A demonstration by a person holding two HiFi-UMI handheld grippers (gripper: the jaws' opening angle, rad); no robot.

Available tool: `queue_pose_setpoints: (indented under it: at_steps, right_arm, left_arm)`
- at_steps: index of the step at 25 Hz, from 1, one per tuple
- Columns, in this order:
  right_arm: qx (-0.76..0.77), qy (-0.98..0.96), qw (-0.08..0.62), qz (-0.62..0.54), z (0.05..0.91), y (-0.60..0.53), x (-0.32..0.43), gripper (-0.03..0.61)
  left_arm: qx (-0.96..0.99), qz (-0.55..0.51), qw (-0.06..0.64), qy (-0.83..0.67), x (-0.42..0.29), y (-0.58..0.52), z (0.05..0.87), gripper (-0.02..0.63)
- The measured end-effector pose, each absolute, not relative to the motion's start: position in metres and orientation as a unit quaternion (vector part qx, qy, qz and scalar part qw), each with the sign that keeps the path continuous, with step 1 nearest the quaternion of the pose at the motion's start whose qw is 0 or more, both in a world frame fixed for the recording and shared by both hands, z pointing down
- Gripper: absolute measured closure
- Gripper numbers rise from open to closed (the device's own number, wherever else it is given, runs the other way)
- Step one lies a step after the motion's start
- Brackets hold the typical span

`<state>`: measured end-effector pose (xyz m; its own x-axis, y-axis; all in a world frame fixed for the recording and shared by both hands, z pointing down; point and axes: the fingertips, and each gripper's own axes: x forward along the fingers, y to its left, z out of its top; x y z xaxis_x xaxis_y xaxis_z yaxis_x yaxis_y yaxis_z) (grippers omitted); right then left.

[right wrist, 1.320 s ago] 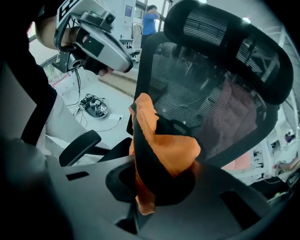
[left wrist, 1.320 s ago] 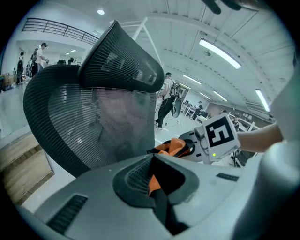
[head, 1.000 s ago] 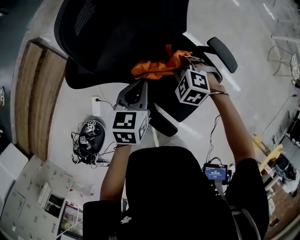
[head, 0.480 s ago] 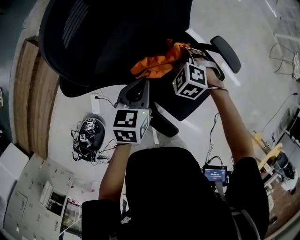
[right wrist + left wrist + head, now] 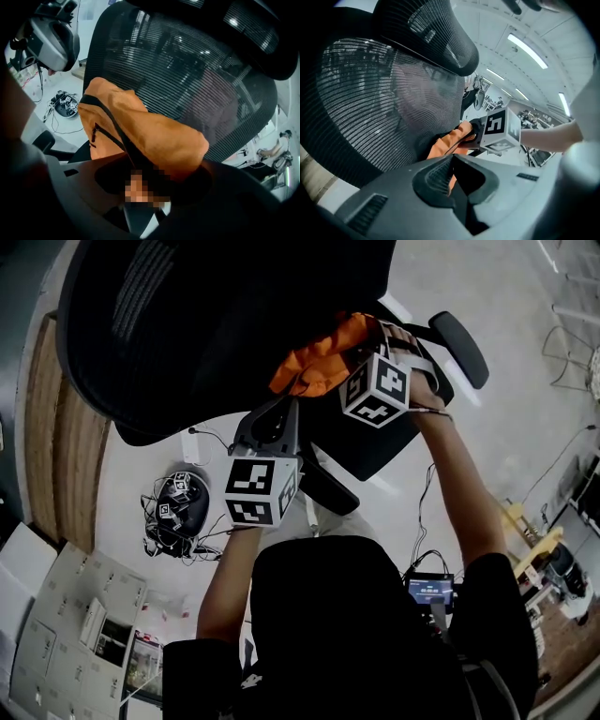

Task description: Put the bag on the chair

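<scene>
An orange bag (image 5: 317, 362) with a black strap lies on the black mesh office chair (image 5: 206, 324), bunched against the backrest (image 5: 187, 70). My right gripper (image 5: 345, 360) is at the bag's right end. Its jaws are opening, and the bag (image 5: 140, 126) rests over and between them, hiding their tips (image 5: 150, 174). My left gripper (image 5: 279, 413) hovers just in front of the seat, below the bag. Its grey jaws (image 5: 454, 165) are together with nothing in them, and past them the bag (image 5: 450, 143) shows beside the right gripper's marker cube (image 5: 499, 129).
The chair's armrests (image 5: 459, 348) (image 5: 323, 488) flank the seat. On the floor lie a tangle of cables round a black round device (image 5: 178, 507) and a power strip (image 5: 194, 448). A wooden bench (image 5: 56, 446) stands left, white boxes (image 5: 66, 615) lower left.
My right gripper has pushed up and in toward the backrest with the bag, which is now more bunched against it. The left gripper has hardly moved.
</scene>
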<state>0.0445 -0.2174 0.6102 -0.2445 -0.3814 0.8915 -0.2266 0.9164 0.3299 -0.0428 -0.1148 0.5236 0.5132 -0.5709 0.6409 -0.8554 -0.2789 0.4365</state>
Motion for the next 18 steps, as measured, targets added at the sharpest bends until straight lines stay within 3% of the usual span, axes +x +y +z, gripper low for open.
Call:
queue_pose_setpoints:
  at_steps: [7,18]
  right_arm:
    - [0.223,-0.783,0.578,-0.045,0.613,-0.219,0.048,0.357]
    - [0.284,-0.775,0.564,-0.032,0.612,-0.232,0.065,0.273]
  left_arm:
    - [0.775,0.183,0.393,-0.46,-0.046,-0.111,0.529,0.603]
    - [0.775,0.182,0.393,-0.459,-0.043,-0.111,0.529,0.603]
